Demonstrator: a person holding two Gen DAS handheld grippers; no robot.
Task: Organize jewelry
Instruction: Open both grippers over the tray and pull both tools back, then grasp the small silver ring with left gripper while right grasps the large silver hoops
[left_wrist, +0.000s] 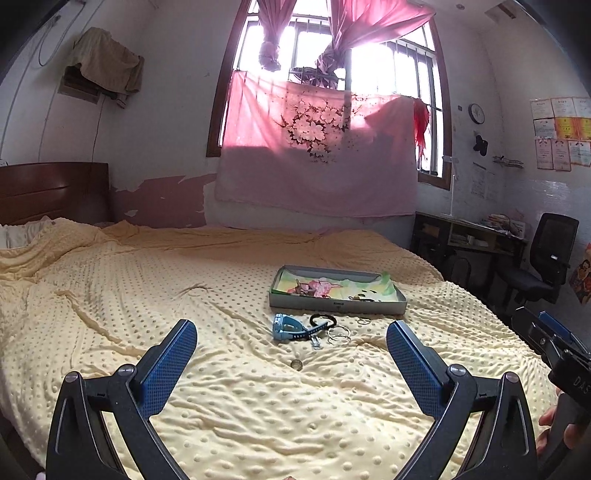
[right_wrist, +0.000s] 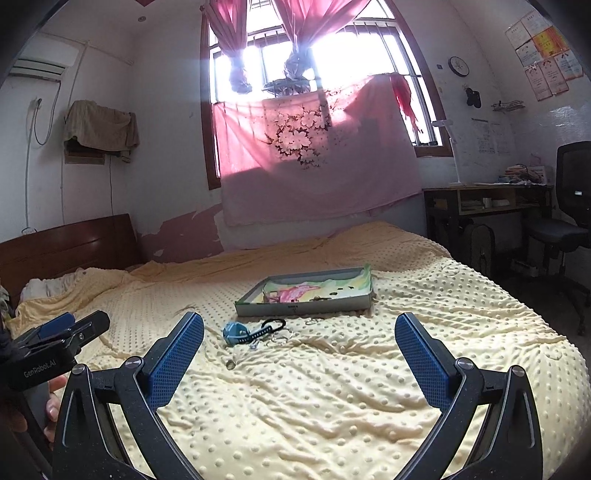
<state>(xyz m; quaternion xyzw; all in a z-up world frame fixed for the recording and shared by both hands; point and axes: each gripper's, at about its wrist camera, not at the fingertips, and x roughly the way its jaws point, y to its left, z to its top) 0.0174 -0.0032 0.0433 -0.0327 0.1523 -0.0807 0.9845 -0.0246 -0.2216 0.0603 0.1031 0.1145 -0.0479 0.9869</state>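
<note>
While both your left gripper (left_wrist: 291, 343) and right gripper (right_wrist: 299, 338) hung with jaws wide apart and empty above the yellow dotted blanket (left_wrist: 147, 295), the jewelry lay ahead: a blue watch (left_wrist: 286, 326), black hair tie (left_wrist: 322, 318), thin bangles (left_wrist: 339, 334) and a lone ring (left_wrist: 296, 364), all just before the shallow box (left_wrist: 338, 303). You did best, I judge, to drop low and pinch one piece at a time, since the soft folds could swallow thin rings.

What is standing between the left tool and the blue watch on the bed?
Nothing visible. The left tool is open and apart from the blue watch; only bare yellow blanket and one small ring lie between them, and the ring lies flat.
</note>
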